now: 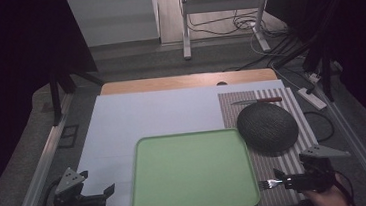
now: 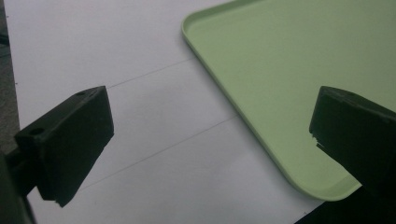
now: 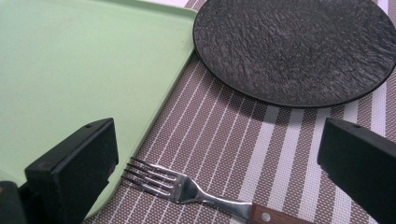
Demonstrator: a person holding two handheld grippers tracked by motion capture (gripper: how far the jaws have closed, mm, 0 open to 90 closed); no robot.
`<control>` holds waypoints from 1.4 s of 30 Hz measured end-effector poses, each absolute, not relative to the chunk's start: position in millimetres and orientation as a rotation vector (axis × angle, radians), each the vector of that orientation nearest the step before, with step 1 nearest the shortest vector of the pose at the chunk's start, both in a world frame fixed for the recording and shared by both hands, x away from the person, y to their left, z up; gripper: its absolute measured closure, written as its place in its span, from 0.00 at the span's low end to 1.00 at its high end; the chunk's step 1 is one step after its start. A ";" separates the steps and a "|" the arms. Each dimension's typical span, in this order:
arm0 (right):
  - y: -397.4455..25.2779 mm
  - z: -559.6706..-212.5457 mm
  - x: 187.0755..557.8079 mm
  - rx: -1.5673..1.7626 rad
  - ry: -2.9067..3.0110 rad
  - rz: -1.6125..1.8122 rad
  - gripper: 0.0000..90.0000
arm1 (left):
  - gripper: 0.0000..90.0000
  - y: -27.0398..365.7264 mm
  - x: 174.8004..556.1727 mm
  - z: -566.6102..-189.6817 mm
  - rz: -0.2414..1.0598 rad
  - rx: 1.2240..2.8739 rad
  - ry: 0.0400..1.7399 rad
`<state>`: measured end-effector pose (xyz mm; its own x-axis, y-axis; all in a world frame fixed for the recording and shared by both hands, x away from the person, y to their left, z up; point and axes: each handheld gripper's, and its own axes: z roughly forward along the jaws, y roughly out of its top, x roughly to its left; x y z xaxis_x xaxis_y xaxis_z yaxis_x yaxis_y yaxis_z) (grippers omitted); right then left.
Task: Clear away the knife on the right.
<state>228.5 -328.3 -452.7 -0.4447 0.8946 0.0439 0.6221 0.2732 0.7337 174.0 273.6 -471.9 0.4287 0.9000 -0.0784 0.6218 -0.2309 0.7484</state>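
Note:
A pale green tray (image 1: pixel 192 172) lies at the near middle of the table, with nothing on it. My left gripper (image 1: pixel 100 188) hovers just left of the tray, open, over the white sheet (image 2: pixel 154 116); its jaws (image 2: pixel 215 140) frame the tray's near corner (image 2: pixel 280 60). A fork (image 3: pixel 187 186) with a wooden handle lies on the striped placemat (image 3: pixel 224 126), tines toward the tray. My right gripper (image 3: pixel 219 163) stands open over the fork (image 1: pixel 266 184), one jaw on either side, apart from it. Beyond it lies a dark textured plate (image 3: pixel 294 46).
The dark plate (image 1: pixel 267 125) rests on the placemat (image 1: pixel 296 158) at the right. A knife (image 1: pixel 258 101) with a wooden handle lies behind it. The white sheet (image 1: pixel 147 121) covers the table's left and middle. A power strip (image 1: pixel 312 97) and cables lie off the right edge.

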 end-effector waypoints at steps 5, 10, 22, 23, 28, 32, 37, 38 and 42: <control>-328.3 -452.3 227.9 1.370 2.168 0.989 0.00 | 0.00 273.5 174.2 -471.9 0.484 1.960 1.290; -327.3 -452.5 228.0 1.351 2.190 0.991 0.00 | 0.01 273.5 175.0 -472.3 0.477 1.962 1.295; -326.4 -453.0 229.3 1.346 2.209 0.985 0.00 | 0.01 273.8 175.5 -472.6 0.467 1.962 1.302; -326.8 -452.8 229.7 1.352 2.209 0.989 0.00 | 0.01 273.9 175.4 -472.6 0.466 1.962 1.302; -327.3 -452.7 231.1 1.357 2.220 1.000 0.00 | 0.01 274.8 175.5 -472.7 0.461 1.958 1.304; -326.7 -451.5 233.9 1.331 2.209 1.012 0.00 | 0.01 274.8 175.6 -472.7 0.460 1.959 1.303; -326.5 -452.3 237.4 1.322 2.221 1.011 0.00 | 0.01 274.7 175.7 -472.8 0.459 1.960 1.304; -326.5 -452.8 237.9 1.320 2.223 1.011 0.00 | 0.01 274.7 175.8 -472.8 0.458 1.959 1.304; -327.1 -453.4 240.0 1.318 2.234 1.003 0.00 | 0.01 274.9 176.0 -472.8 0.456 1.959 1.306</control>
<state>240.0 -327.1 -453.4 -0.5012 0.8640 0.0473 0.6095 0.3138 0.7280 176.0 274.9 -472.8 0.4223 0.9010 -0.0992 0.6440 -0.2212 0.7324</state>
